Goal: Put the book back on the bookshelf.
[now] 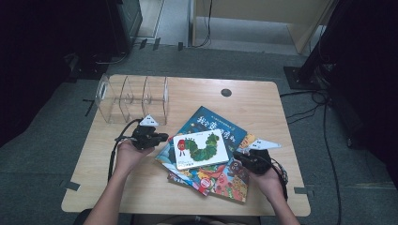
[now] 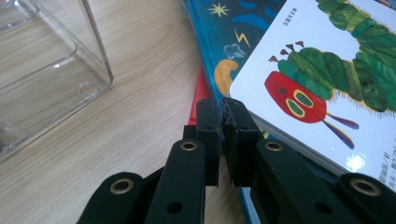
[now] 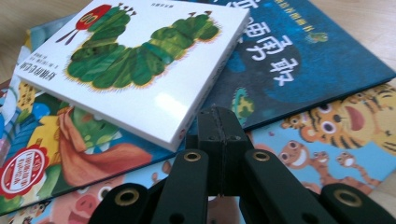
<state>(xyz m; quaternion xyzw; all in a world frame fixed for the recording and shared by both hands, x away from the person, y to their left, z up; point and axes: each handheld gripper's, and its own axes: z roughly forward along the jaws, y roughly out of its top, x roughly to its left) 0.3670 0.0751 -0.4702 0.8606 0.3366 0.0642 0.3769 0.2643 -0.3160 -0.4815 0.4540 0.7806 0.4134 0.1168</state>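
Observation:
A white board book with a green caterpillar (image 1: pixel 202 149) (image 2: pixel 336 70) (image 3: pixel 135 60) lies on top of a loose pile of picture books in the middle of the wooden table (image 1: pixel 141 187). Under it is a dark blue book (image 1: pixel 213 124) (image 2: pixel 233 42) (image 3: pixel 299 60), and lower still a book with tigers (image 3: pixel 336 135). My left gripper (image 1: pixel 162 137) (image 2: pixel 222 105) is shut with nothing in it, its tips at the caterpillar book's left corner. My right gripper (image 1: pixel 237 155) (image 3: pixel 218 114) is shut and holds nothing, just off that book's right corner, over the lower books.
A clear plastic rack with upright dividers (image 1: pixel 131 98) (image 2: pixel 42 79) stands at the table's back left, close behind the left gripper. A colourful book (image 1: pixel 225 180) sticks out of the pile toward the front edge. Cables and dark stands (image 1: pixel 319 65) are on the floor to the right.

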